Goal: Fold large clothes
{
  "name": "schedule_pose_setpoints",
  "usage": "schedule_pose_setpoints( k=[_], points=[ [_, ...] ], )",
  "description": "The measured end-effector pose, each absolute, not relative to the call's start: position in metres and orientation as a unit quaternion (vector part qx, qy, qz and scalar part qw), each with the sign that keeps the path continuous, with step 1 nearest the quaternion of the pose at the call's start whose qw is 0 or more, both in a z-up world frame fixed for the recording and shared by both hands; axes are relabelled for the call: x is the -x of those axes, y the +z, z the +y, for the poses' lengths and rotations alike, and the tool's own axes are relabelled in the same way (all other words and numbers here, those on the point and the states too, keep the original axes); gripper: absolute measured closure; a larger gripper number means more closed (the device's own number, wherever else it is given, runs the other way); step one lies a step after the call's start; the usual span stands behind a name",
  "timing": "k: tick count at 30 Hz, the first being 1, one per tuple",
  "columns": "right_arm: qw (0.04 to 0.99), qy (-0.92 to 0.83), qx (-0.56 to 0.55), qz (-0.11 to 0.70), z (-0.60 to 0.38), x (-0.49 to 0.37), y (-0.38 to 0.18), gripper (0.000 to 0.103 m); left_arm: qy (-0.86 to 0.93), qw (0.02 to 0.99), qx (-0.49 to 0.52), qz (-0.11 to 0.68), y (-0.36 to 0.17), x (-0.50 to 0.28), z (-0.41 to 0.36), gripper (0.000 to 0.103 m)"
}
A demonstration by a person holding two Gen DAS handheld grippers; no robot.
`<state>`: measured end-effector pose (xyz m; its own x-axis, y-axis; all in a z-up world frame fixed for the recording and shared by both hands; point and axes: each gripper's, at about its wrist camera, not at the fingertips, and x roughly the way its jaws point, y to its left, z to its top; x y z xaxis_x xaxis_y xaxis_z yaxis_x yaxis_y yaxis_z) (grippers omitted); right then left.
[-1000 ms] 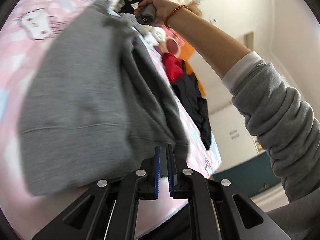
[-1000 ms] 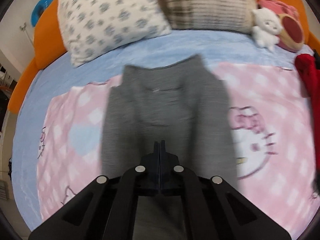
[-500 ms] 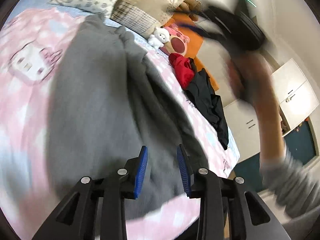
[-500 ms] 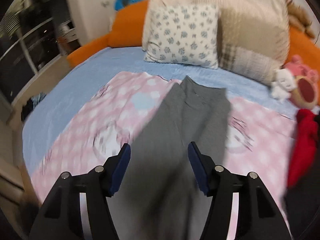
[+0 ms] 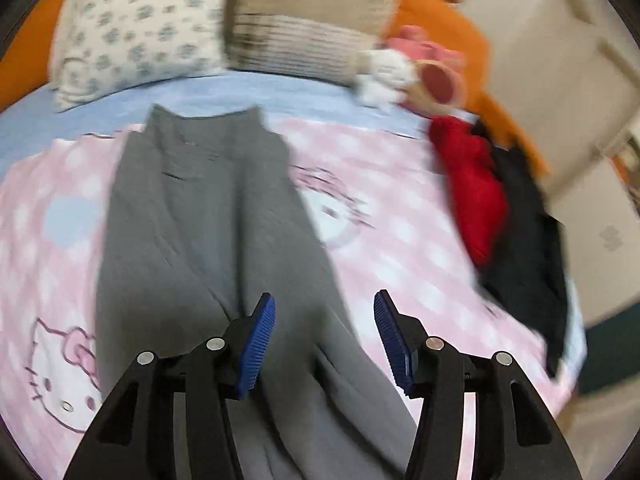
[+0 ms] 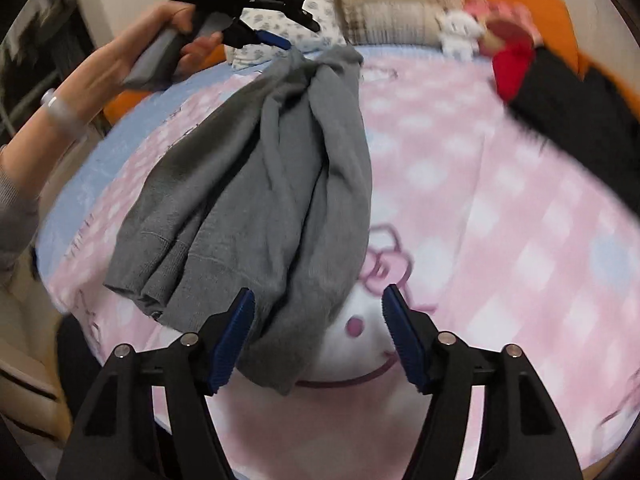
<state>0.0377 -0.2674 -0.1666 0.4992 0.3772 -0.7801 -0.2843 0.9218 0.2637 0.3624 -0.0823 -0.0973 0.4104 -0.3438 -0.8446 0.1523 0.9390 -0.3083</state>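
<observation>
- Here, in the left wrist view, the left gripper (image 5: 324,312) has just been opening; its blue pads stand apart with nothing pressed between them.
- Below it, the grey garment (image 5: 208,220) lies lengthwise on the pink blanket (image 5: 400,220), its far end near the pillows (image 5: 132,28).
- A red garment (image 5: 472,184) and a black garment (image 5: 528,240) lie at the bed's right edge.
- In the right wrist view, the right gripper (image 6: 318,304) has also just been opening and grips nothing.
- There the grey garment looks bunched, its gathered end right by the left gripper, which a hand (image 6: 120,68) holds; I cannot tell whether they touch.
</observation>
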Motion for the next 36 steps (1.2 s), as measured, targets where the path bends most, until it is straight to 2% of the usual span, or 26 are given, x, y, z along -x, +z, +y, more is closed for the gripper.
schedule_pose_setpoints(
  k=[3, 5, 6, 16, 19, 20, 22, 23, 24, 29, 36],
  points=[
    [0.859, 0.199, -0.084, 0.464, -0.277, -0.037, -0.179, 0.055, -0.110, 0.830, 0.059, 0.543, -0.109, -0.392, -0.088, 0.048],
    [0.854, 0.205, -0.097, 0.468, -0.283, -0.039, -0.186, 0.080, -0.095, 0.821, 0.034, 0.562, -0.120, -0.409, -0.096, 0.048],
    [0.852, 0.206, -0.103, 0.470, -0.287, -0.039, -0.190, 0.083, -0.088, 0.815, 0.017, 0.573, -0.128, -0.417, -0.101, 0.048],
    [0.848, 0.209, -0.127, 0.471, -0.307, -0.028, -0.206, 0.084, -0.074, 0.804, -0.031, 0.589, -0.156, -0.450, -0.150, 0.048],
    [0.849, 0.218, -0.123, 0.465, -0.307, -0.028, -0.209, 0.091, -0.077, 0.794, -0.042, 0.602, -0.166, -0.452, -0.169, 0.048],
    [0.849, 0.220, -0.128, 0.463, -0.309, -0.027, -0.211, 0.092, -0.077, 0.792, -0.047, 0.604, -0.170, -0.452, -0.176, 0.051],
    [0.847, 0.222, -0.142, 0.462, -0.314, -0.026, -0.213, 0.092, -0.076, 0.787, -0.053, 0.610, -0.175, -0.453, -0.186, 0.065],
    [0.846, 0.223, -0.149, 0.461, -0.317, -0.025, -0.214, 0.092, -0.079, 0.784, -0.050, 0.613, -0.177, -0.453, -0.191, 0.080],
    [0.845, 0.224, -0.157, 0.459, -0.318, -0.024, -0.214, 0.092, -0.082, 0.782, -0.045, 0.617, -0.179, -0.455, -0.193, 0.084],
    [0.848, 0.232, -0.174, 0.444, -0.321, -0.022, -0.207, 0.094, -0.109, 0.775, 0.023, 0.622, -0.169, -0.462, -0.187, 0.088],
    [0.866, 0.281, -0.123, 0.395, -0.288, -0.014, -0.150, 0.095, -0.205, 0.765, 0.170, 0.587, -0.128, -0.462, -0.108, 0.088]
  ],
)
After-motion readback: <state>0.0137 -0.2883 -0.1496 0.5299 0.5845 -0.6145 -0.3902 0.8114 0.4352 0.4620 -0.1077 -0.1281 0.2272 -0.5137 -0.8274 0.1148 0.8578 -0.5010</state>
